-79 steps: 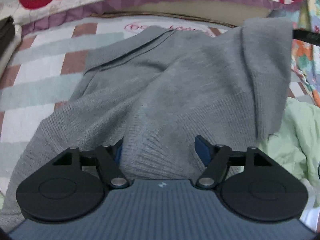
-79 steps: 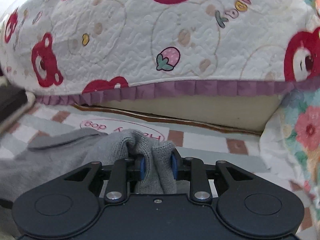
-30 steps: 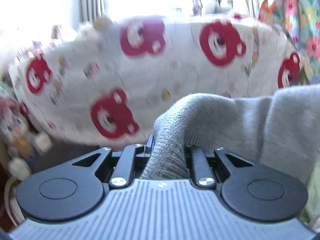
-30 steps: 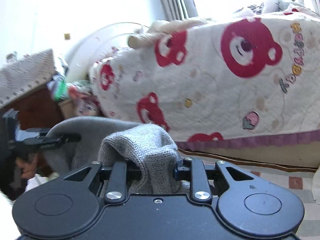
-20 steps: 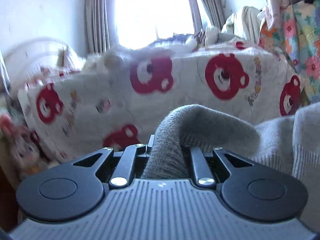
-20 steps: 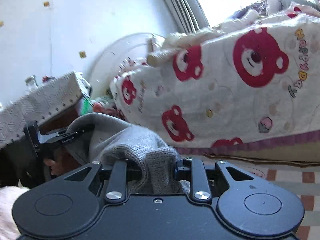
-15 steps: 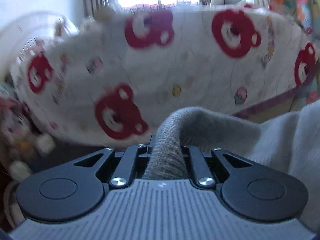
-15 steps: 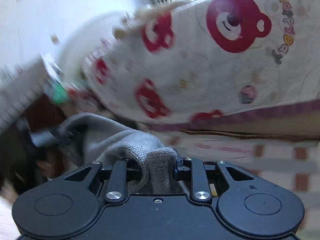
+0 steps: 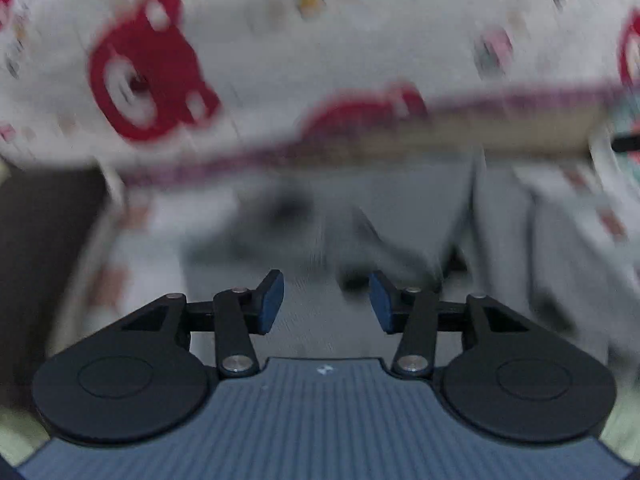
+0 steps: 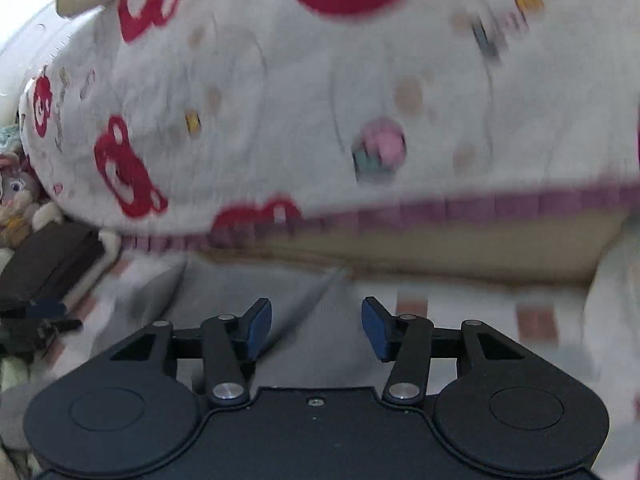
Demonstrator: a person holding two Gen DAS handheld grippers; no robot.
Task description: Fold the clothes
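Observation:
The grey knit sweater lies blurred on the striped bed sheet ahead of my left gripper, which is open with nothing between its blue pads. In the right wrist view the sweater lies just beyond my right gripper, which is also open and empty. Both views are smeared by motion, so the sweater's folds are hard to make out.
A white quilt with red bears and a purple frill rises behind the sheet. A dark object and a plush toy lie at the left. Pale green cloth shows at the lower left corner.
Both grippers have let go of the sweater and now stand open. They have dropped low over the bed, and the sweater has fallen onto the sheet.

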